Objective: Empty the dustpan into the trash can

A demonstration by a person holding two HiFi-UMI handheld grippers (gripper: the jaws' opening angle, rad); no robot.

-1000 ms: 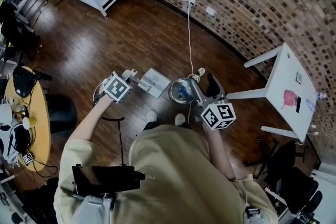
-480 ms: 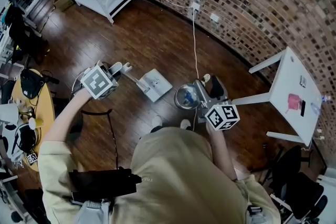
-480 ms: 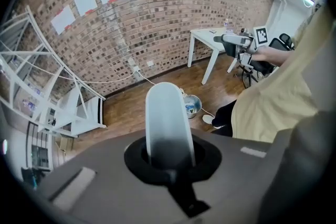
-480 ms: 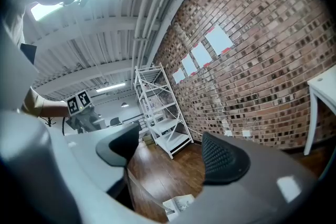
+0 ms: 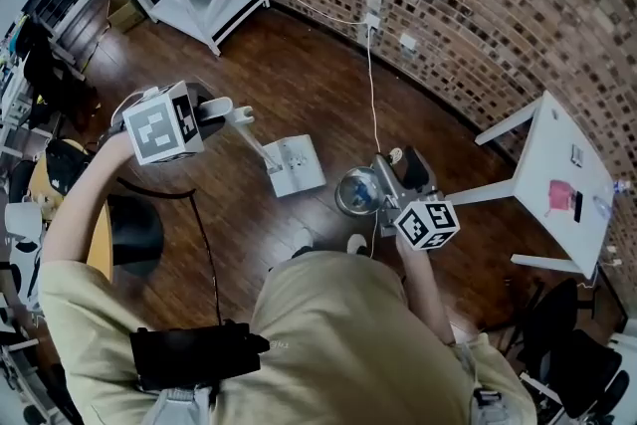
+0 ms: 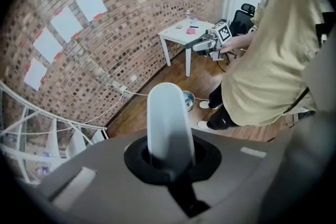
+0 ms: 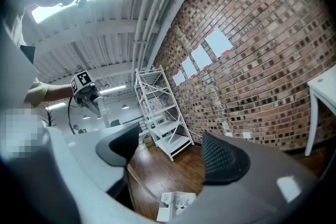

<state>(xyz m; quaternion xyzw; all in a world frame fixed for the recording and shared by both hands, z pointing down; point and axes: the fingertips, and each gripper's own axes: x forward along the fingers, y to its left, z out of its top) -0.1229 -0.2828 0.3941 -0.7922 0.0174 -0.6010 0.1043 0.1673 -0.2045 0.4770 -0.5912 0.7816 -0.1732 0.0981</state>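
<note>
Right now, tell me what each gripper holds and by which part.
The left gripper is shut on the dustpan, gripping the top end of its long white handle. The right gripper holds nothing; its jaws stand apart.

Beige short-sleeved T-shirt [image 5: 338, 333], dark trousers [image 6: 223, 107], white shoes [image 5: 355, 242]. Black box [image 5: 194, 353] at the waist, thin black cable [image 5: 206, 259] looping up. Left hand-held gripper [image 6: 168, 160], right hand-held gripper [image 7: 173, 147]: grey shells, white cubes [image 5: 159, 122] with black square markers.
</note>
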